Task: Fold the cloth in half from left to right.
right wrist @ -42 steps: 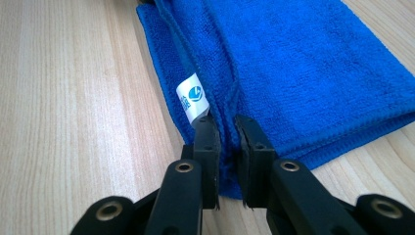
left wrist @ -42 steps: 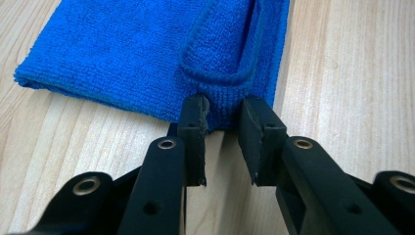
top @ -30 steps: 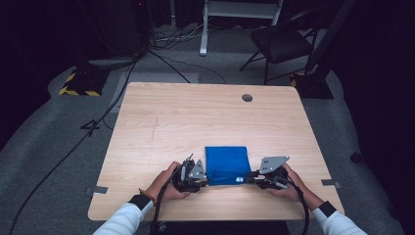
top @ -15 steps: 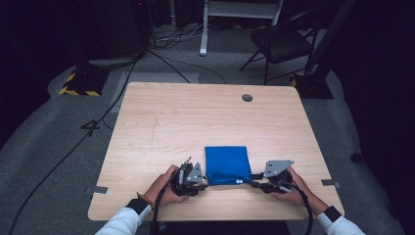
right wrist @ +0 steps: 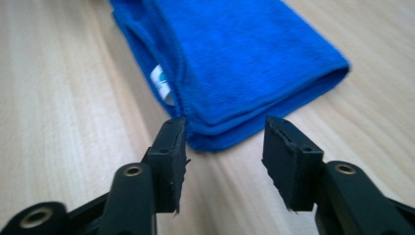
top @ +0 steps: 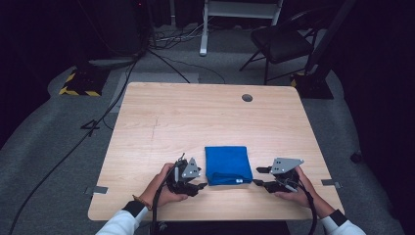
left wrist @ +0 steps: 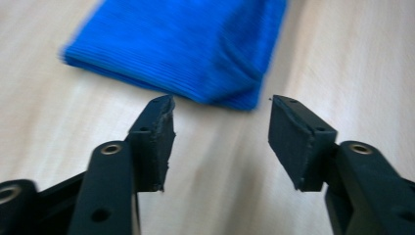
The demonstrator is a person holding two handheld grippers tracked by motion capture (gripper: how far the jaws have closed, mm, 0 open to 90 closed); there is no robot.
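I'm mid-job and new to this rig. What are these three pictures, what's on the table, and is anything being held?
No robot arm here: a person holds a handheld two-jaw tool in each hand. The high view looks down on the light wooden table; the left gripper and right gripper sit either side of a folded blue towelling cloth. The other two pictures come from cameras riding on each gripper, looking along its black jaws. In the left gripper view the jaws stand apart with a corner of the cloth just beyond them. In the right gripper view the jaws also gape short of the cloth's corner. Both have just been opening; nothing is held.
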